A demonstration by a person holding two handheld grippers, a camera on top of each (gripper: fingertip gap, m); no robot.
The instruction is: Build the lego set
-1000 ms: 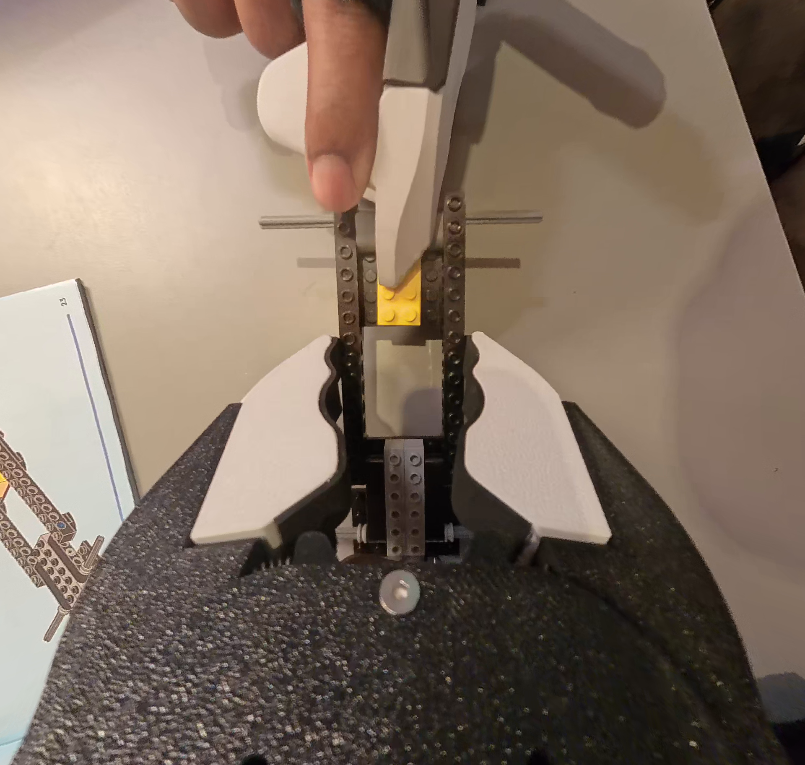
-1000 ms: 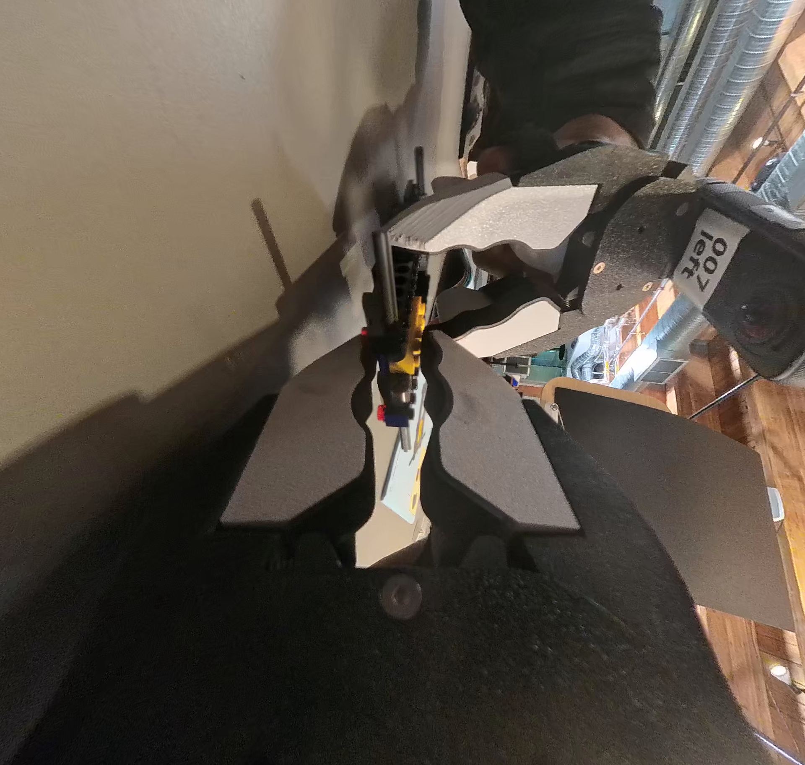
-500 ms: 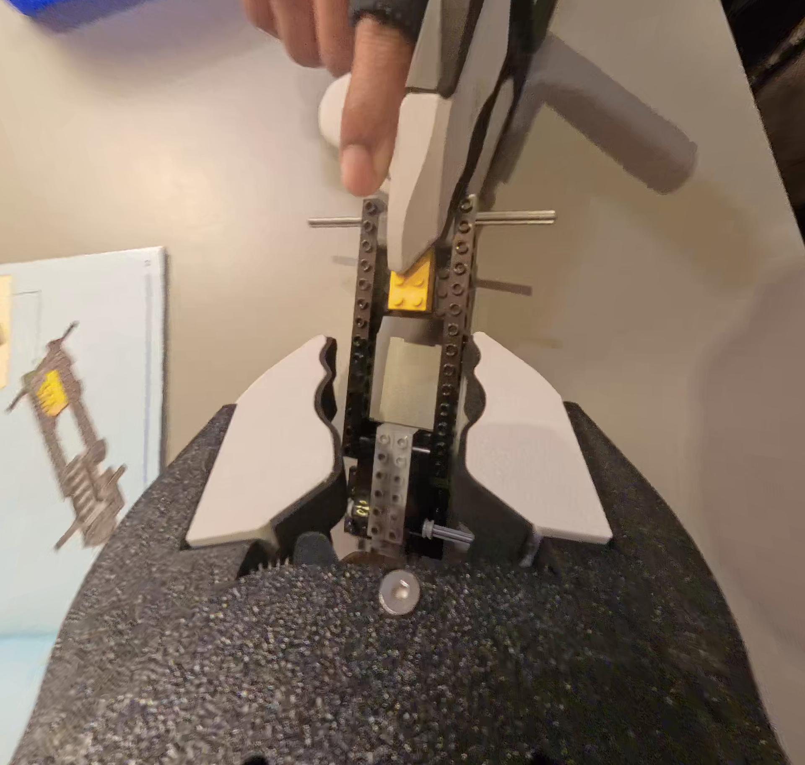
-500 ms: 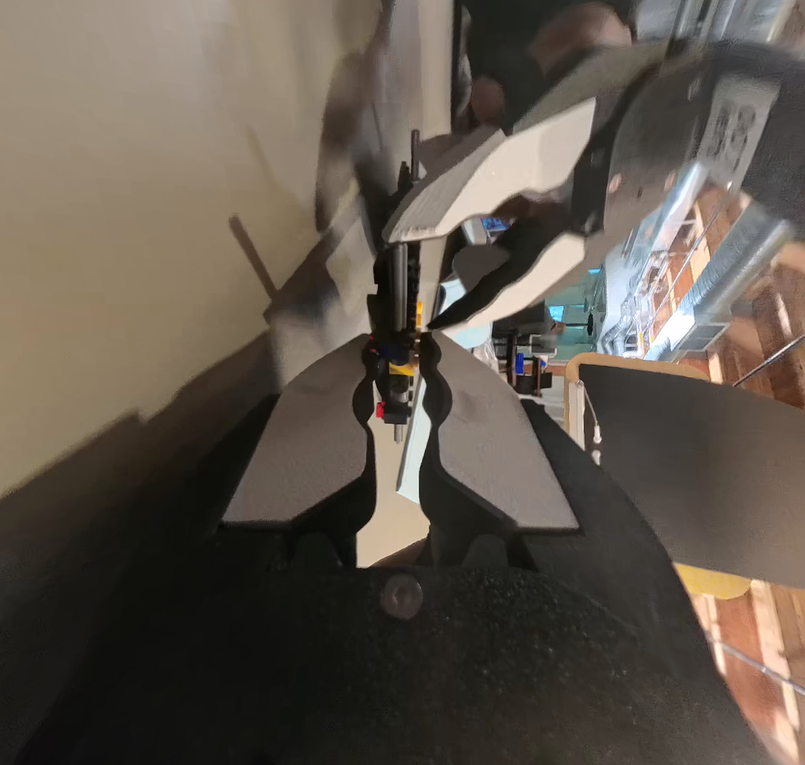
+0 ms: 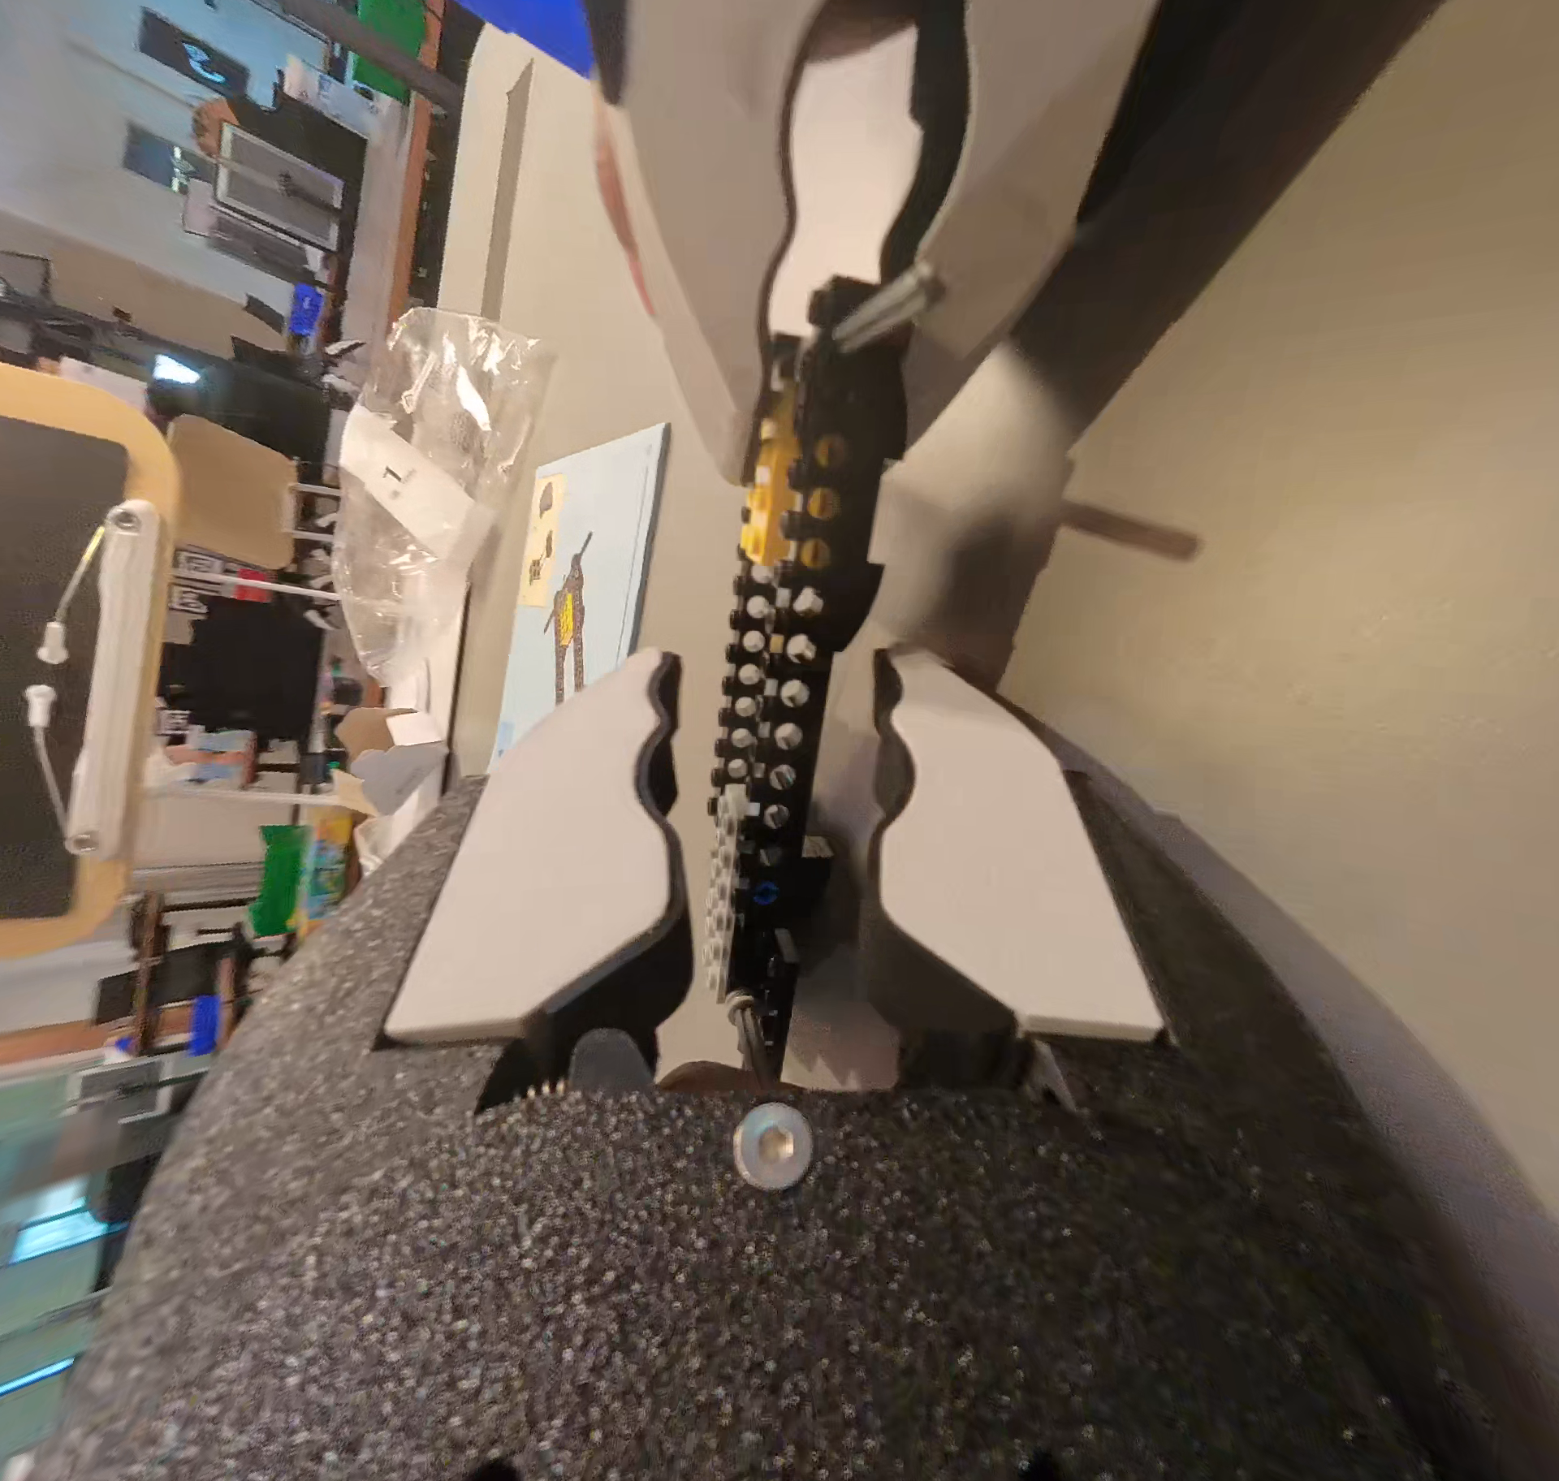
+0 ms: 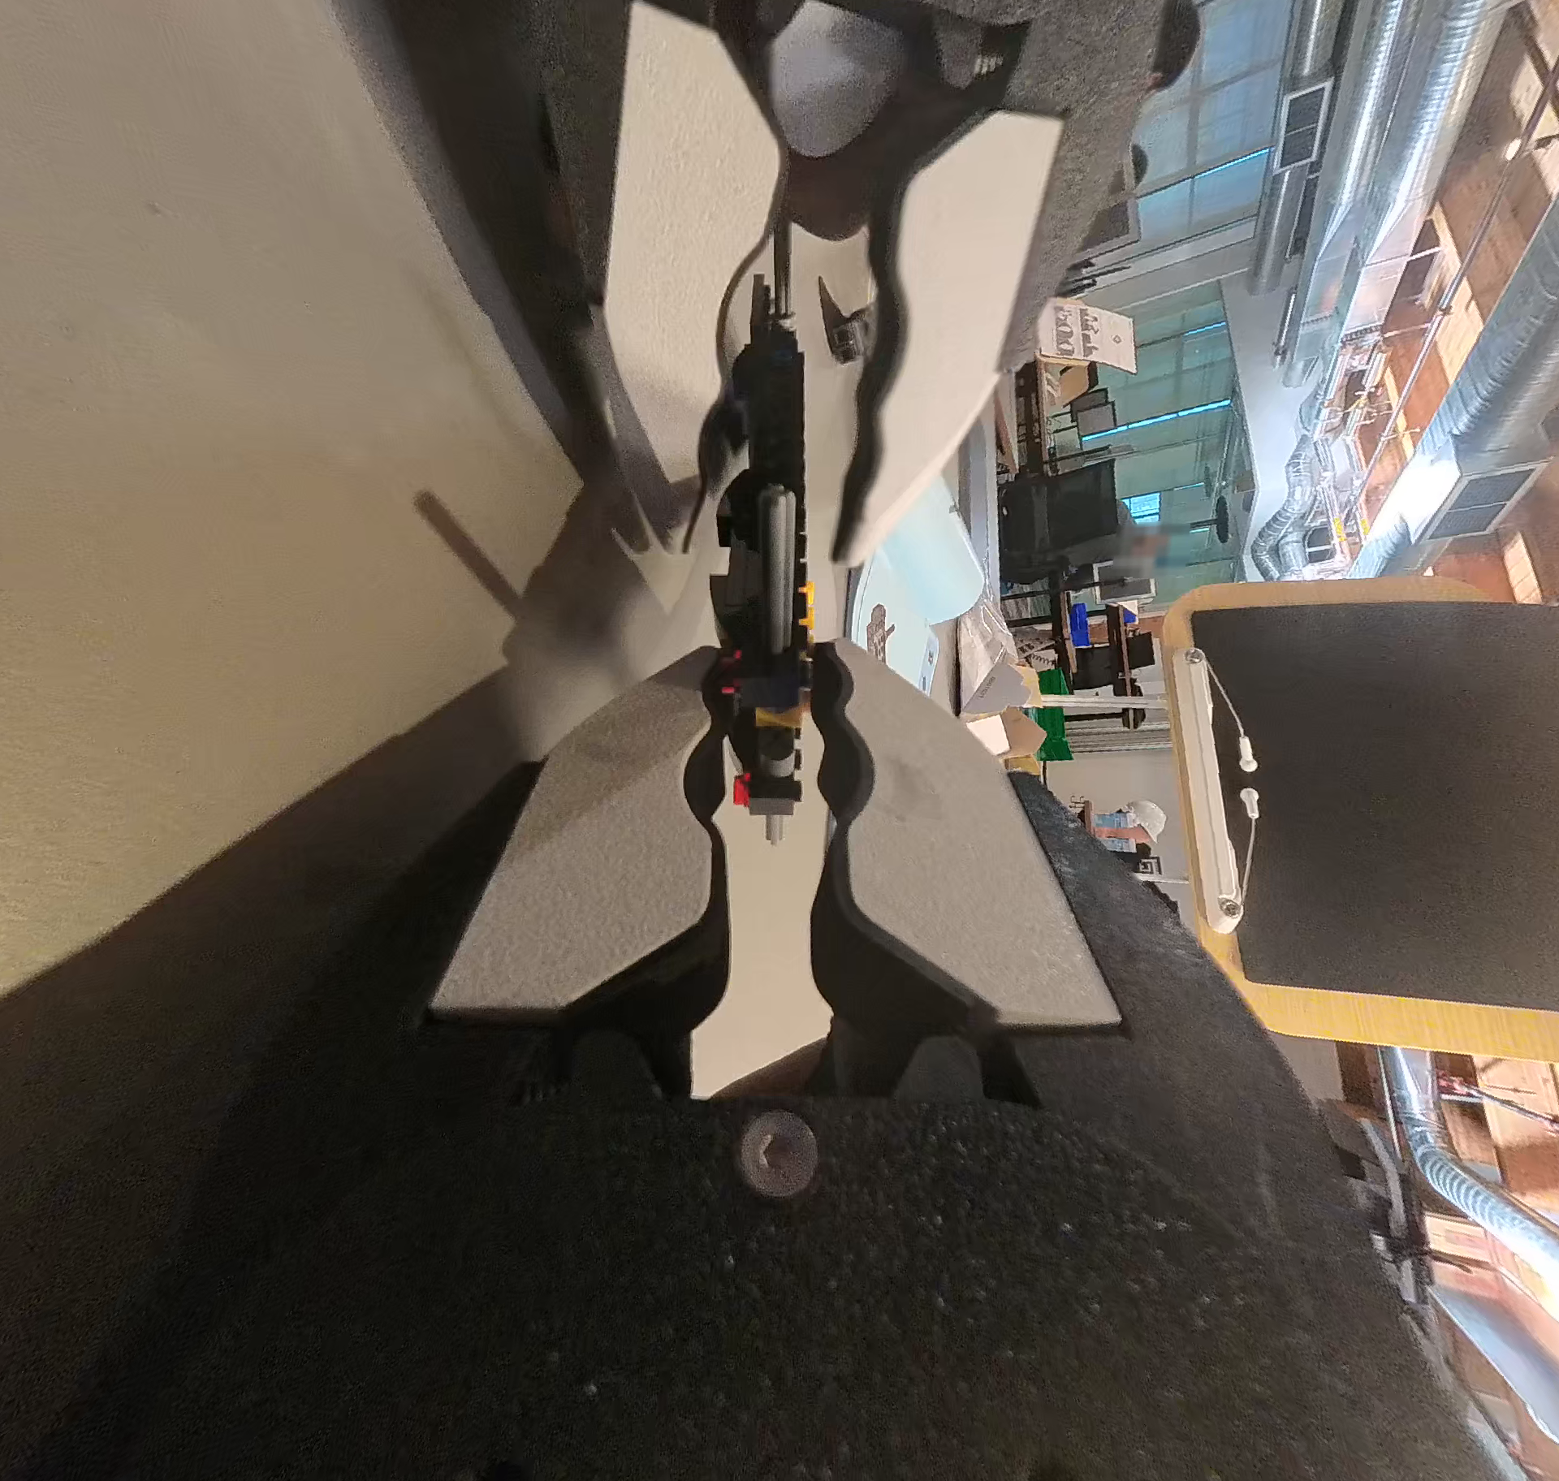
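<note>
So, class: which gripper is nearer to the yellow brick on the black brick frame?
Right. The right gripper clamps the frame at the end carrying the yellow brick. The left gripper straddles the frame farther along, pads apart from it.

Left tongs (image 5: 774, 664): fingers spread, gap on both sides of the black brick frame (image 5: 780, 707) between them, pads not pressing. Right tongs (image 6: 769, 664): narrow, both pads pressed on the near end of the same frame. Tongs tip to tip, facing each other, both rolled sideways.
</note>
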